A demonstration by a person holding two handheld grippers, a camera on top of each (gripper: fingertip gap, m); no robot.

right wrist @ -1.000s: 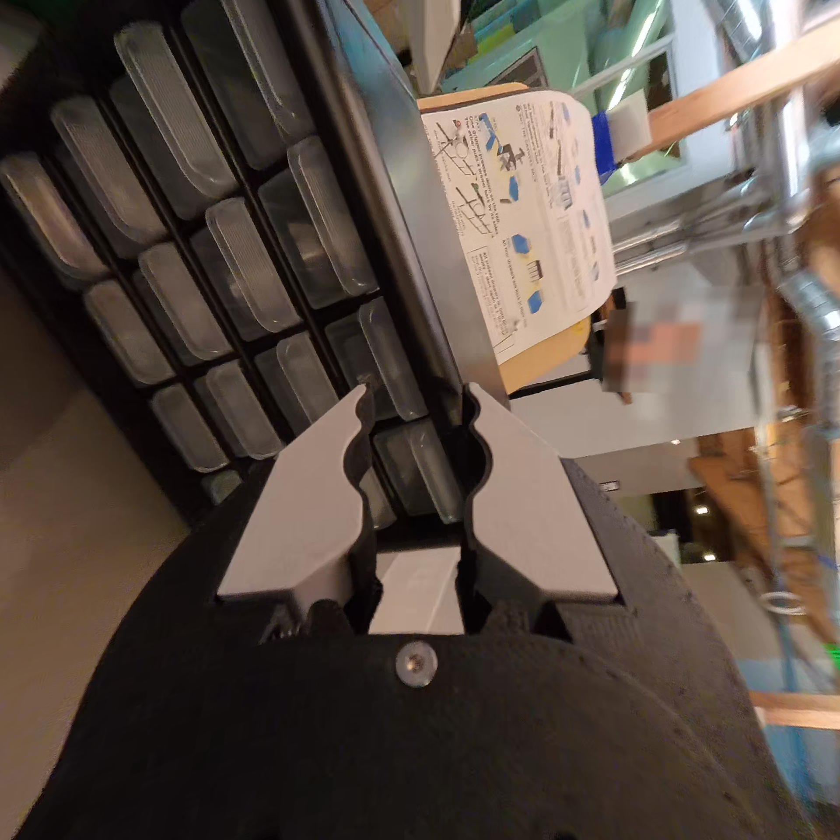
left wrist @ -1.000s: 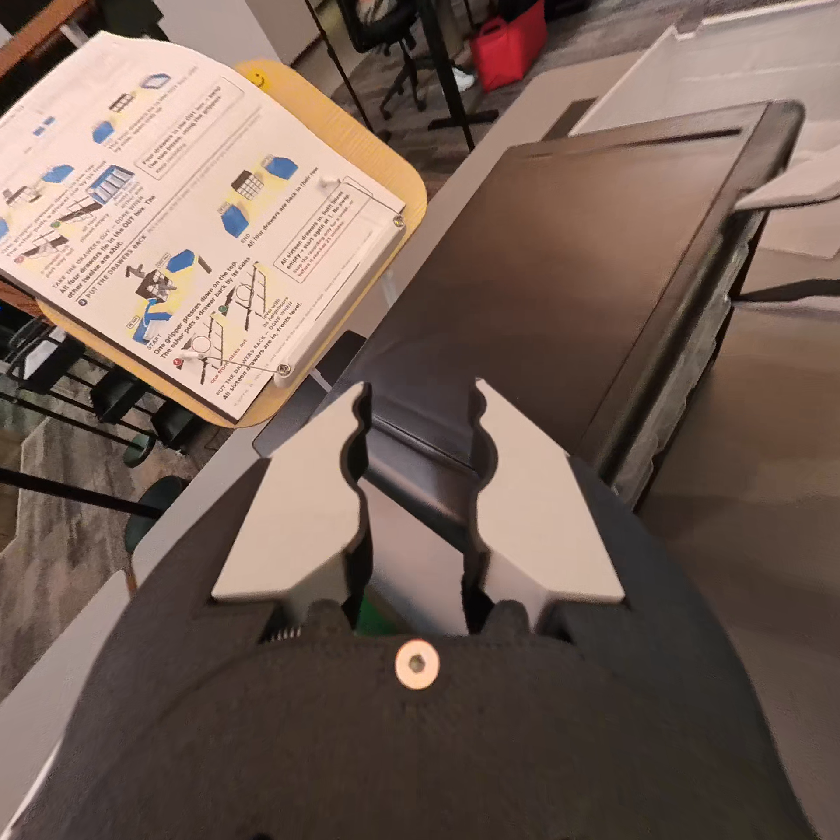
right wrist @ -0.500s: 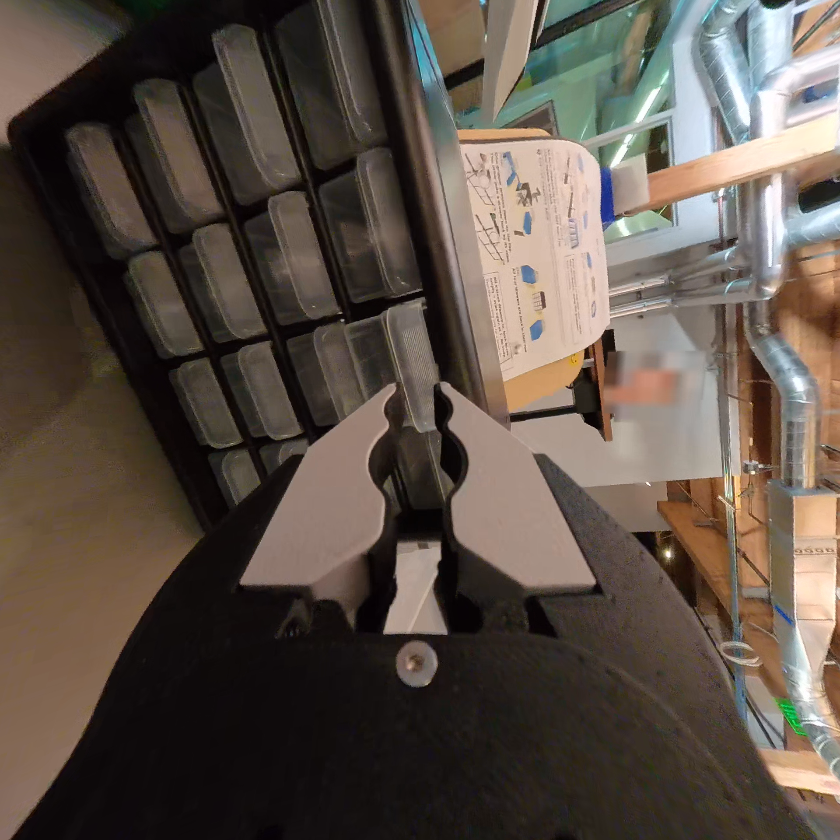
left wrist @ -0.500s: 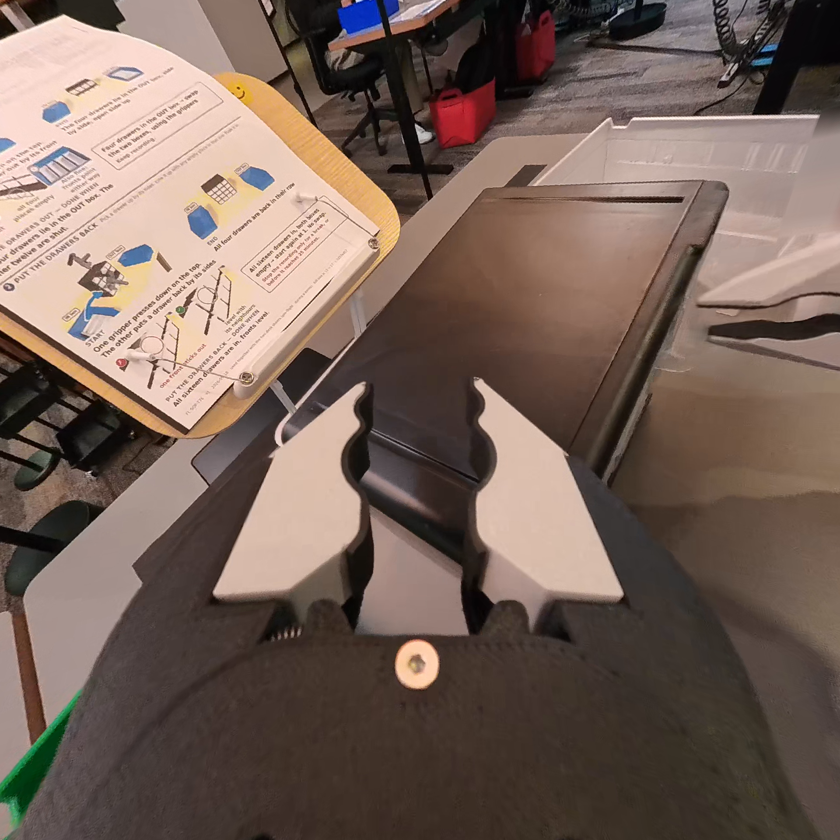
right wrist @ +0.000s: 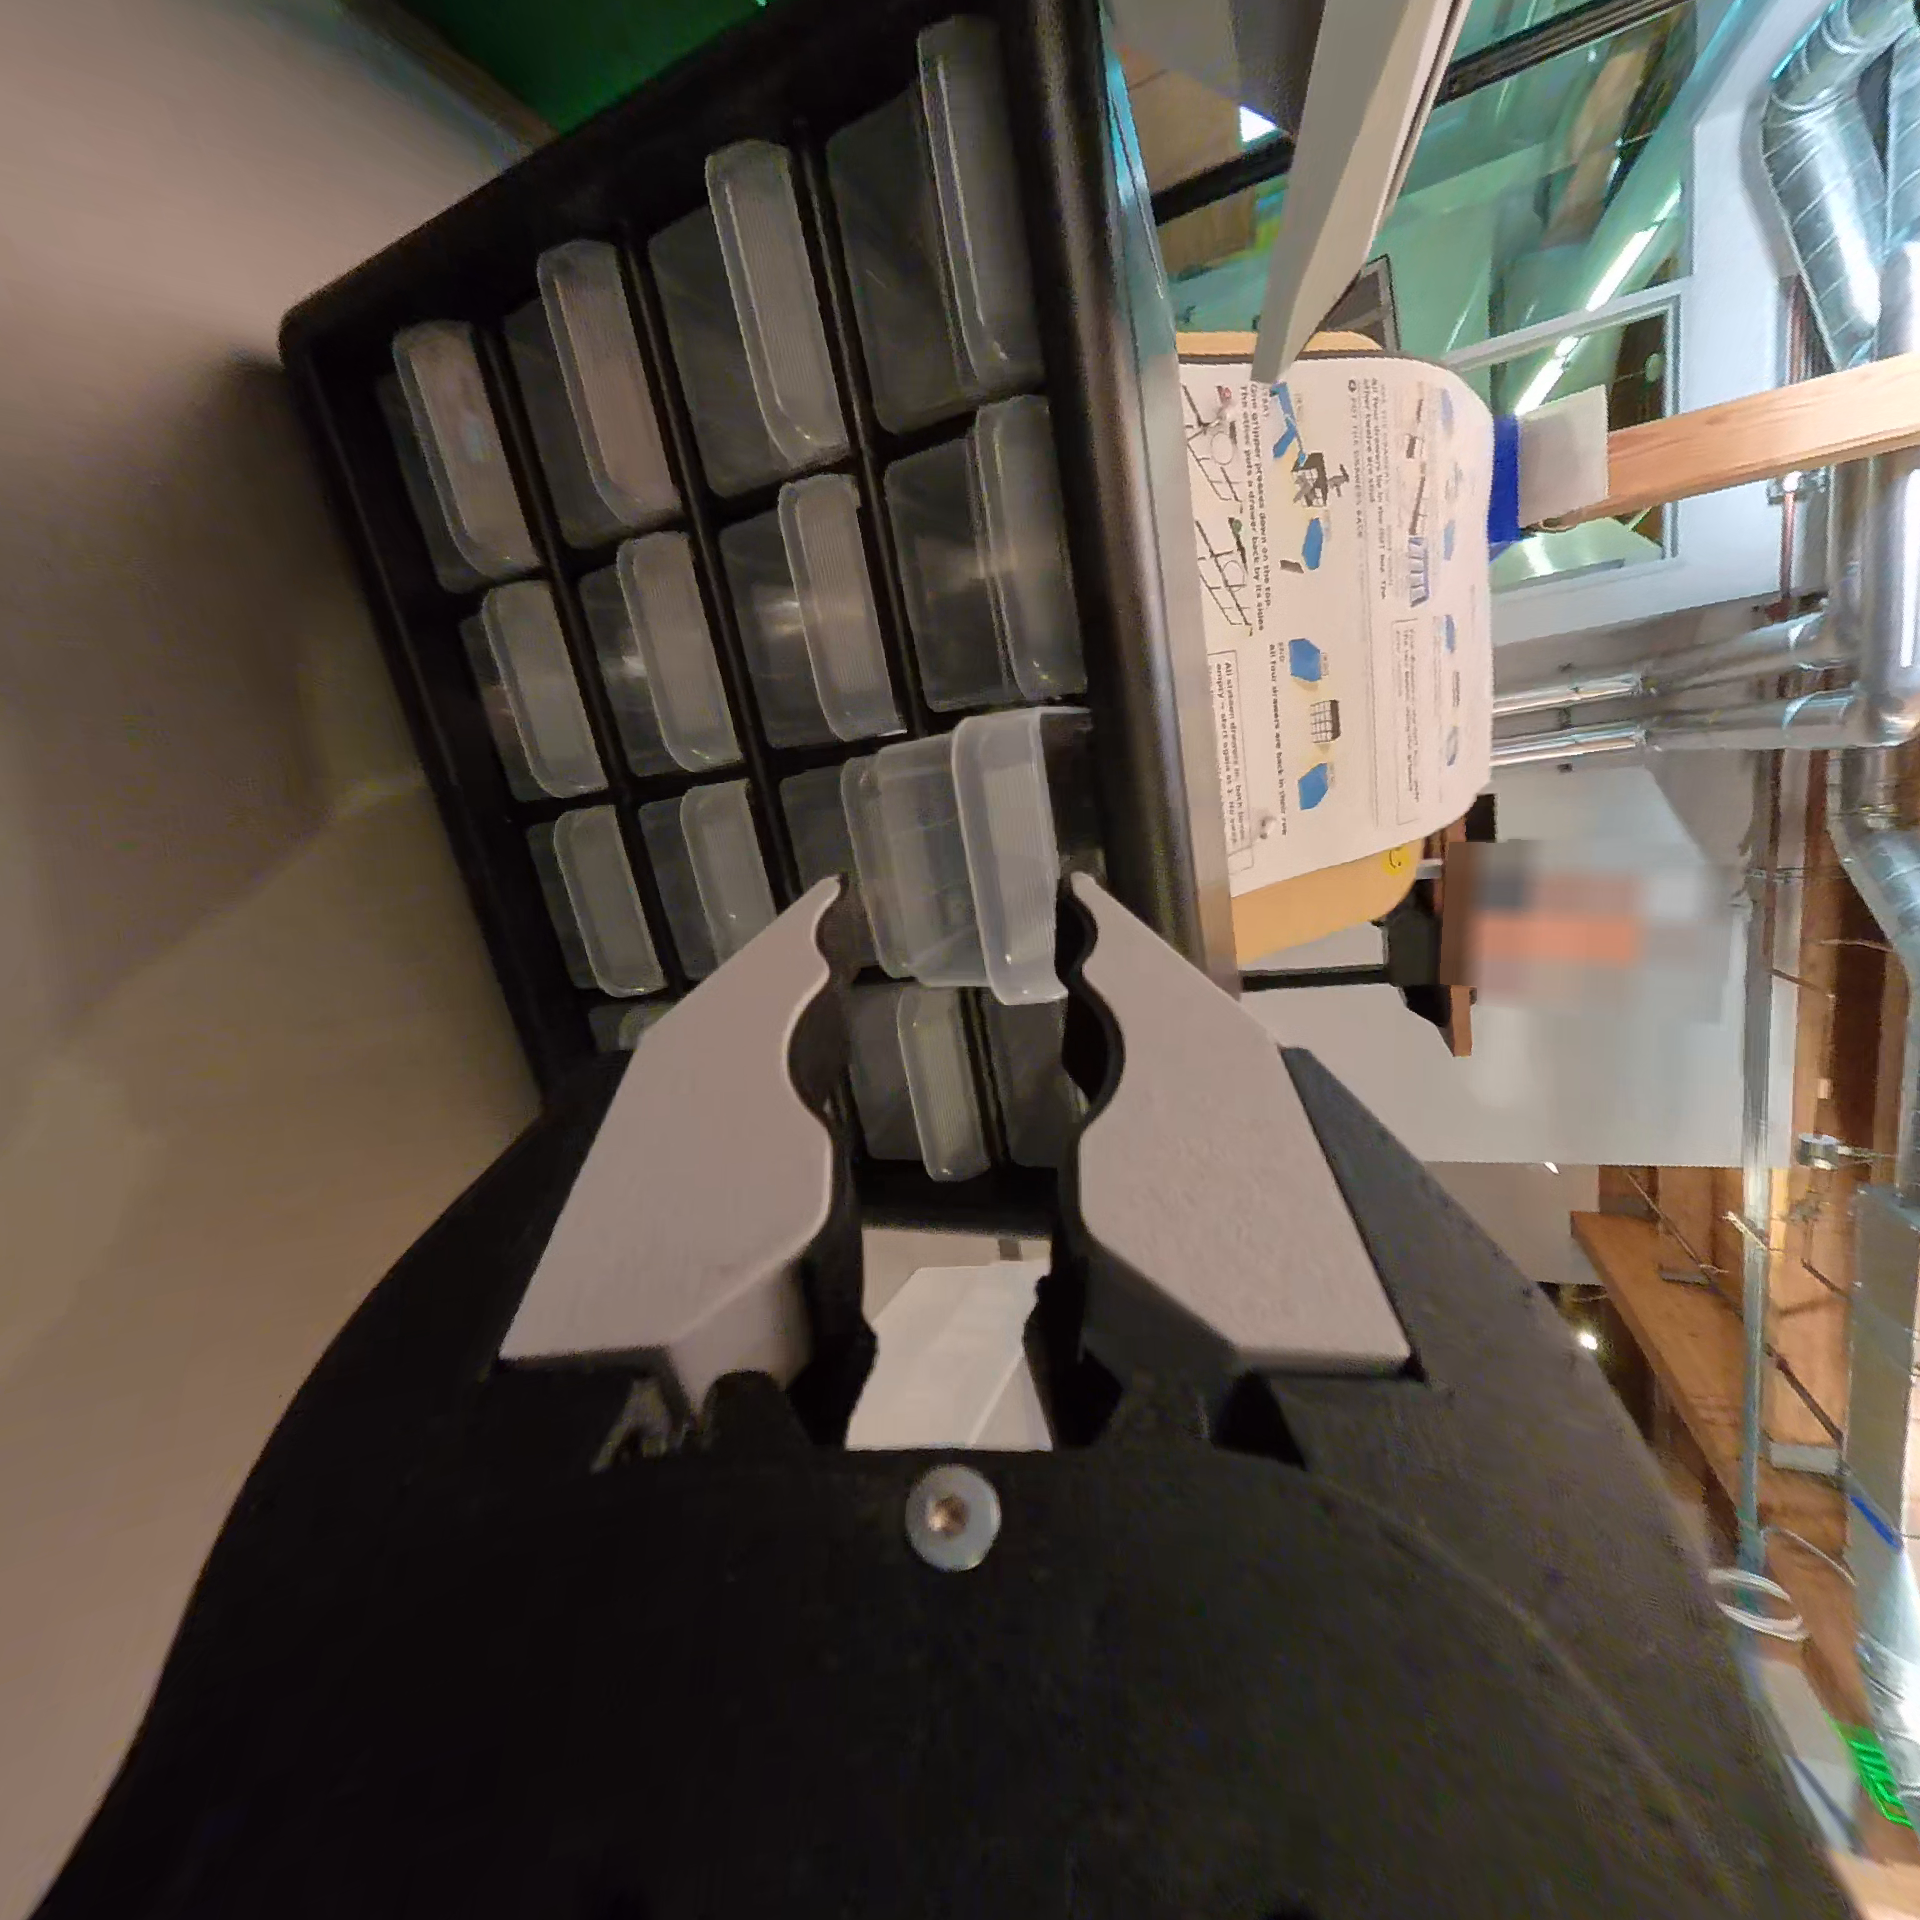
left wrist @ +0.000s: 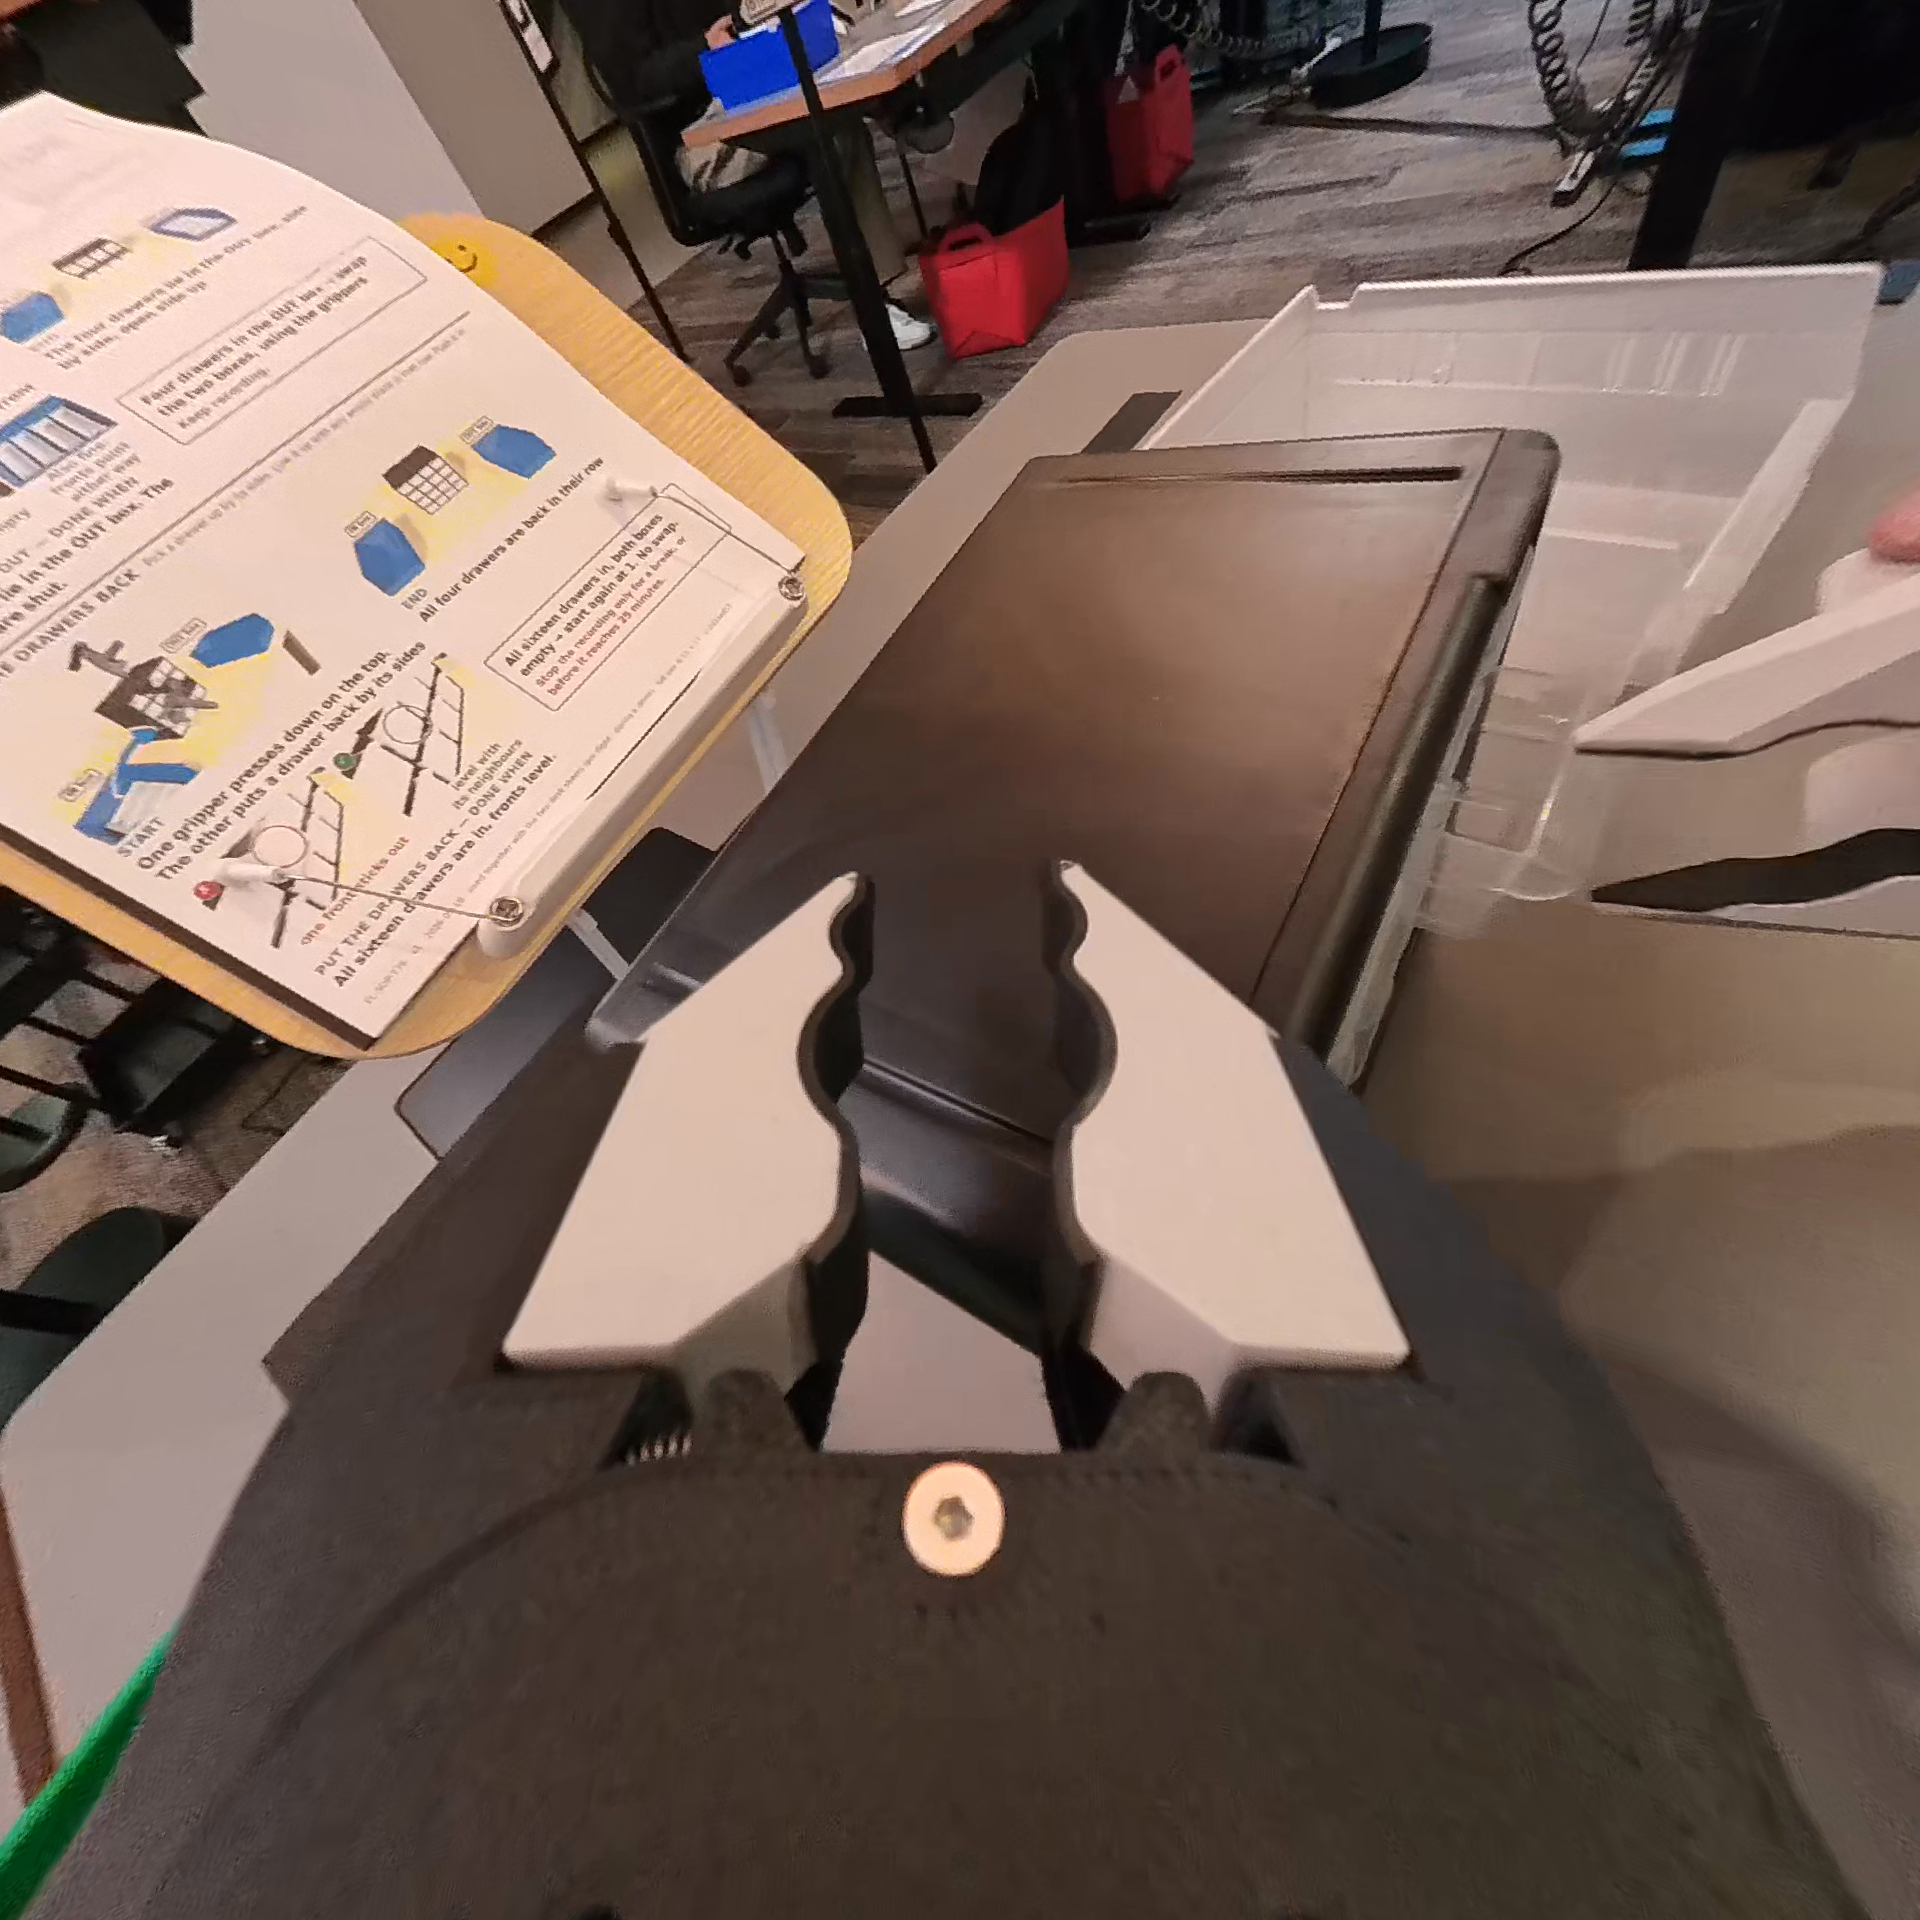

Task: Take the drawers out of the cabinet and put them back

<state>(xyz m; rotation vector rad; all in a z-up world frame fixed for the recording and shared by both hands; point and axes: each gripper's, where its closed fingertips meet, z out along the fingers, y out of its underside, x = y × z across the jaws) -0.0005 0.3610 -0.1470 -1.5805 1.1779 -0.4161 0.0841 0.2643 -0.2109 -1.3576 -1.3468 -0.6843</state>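
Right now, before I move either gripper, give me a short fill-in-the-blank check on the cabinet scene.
1. The left gripper sits over the cabinet's ____ panel.
2. One clear drawer sticks ____ of the cabinet front.
3. The right gripper's jaws are ____ around that drawer.
4. Behind the cabinet stands a white ____.

Missing words: top; out; open; bin

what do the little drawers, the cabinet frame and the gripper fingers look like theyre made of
Pulled-out drawer: clear, slightly frosted plastic; the compartment behind shows through its walls.
Cabinet: looks like black moulded plastic with a smooth, semi-gloss top that reflects light; painted metal can't be ruled out.
Right gripper fingers: matt light-grey plastic with a fine grainy surface, possibly 3D-printed, on a rough black body. The left gripper looks the same.
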